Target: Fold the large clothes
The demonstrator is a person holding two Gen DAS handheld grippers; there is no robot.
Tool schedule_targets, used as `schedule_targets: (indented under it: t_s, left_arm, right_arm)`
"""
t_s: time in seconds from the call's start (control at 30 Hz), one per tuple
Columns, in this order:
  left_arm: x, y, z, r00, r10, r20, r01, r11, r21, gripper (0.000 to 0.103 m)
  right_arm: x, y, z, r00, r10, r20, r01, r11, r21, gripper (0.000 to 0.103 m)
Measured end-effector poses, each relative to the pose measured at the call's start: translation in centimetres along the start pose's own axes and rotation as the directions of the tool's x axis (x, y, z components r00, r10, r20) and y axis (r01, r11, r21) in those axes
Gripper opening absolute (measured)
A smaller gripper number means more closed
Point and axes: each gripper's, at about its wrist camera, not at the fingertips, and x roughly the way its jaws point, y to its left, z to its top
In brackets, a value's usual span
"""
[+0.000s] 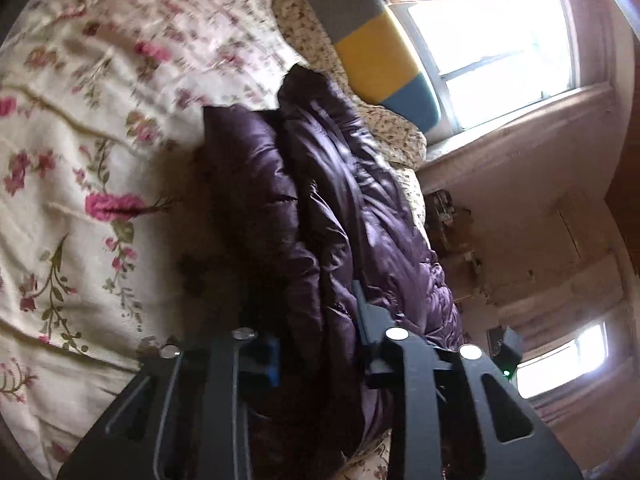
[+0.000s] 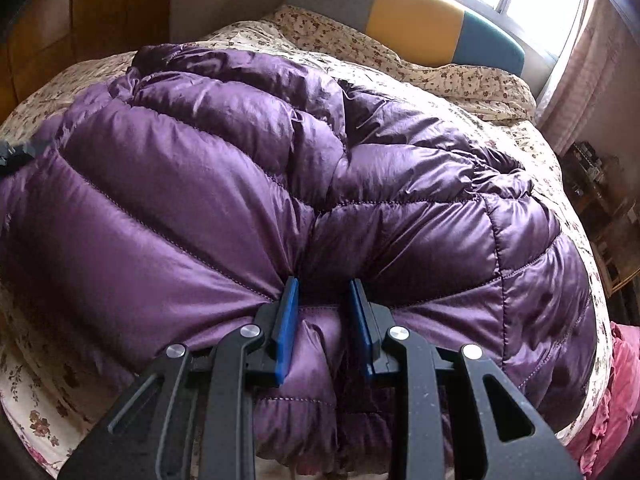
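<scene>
One purple quilted down jacket [image 2: 248,184], spread across floral bedding [image 2: 460,76] on one bed. One upholstered headboard [image 2: 416,20] in grey, yellow and teal panels. Two windows [image 1: 496,40] in the left wrist view. One pink cloth [image 2: 612,392] at the bed's edge.

Two grippers. Right gripper [image 2: 324,320]: clenched on a pinched fold of the jacket's near edge, blue pads pressing both sides. Left gripper [image 1: 320,344]: closed around a bunched fold of the same jacket, fabric filling the gap between the fingers, the rest trailing ahead toward the headboard.
</scene>
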Motion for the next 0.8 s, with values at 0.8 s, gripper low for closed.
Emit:
schedule_targets:
  t_s: [0.8]
  left_arm:
    - [5.0,-18.0,1.3,0.997,-0.067,-0.032,0.074,0.939,0.336,0.023]
  right_arm:
    - [-3.3,-2.4,-0.4,0.998,-0.026,0.059,0.026,1.0,0.011,0.046]
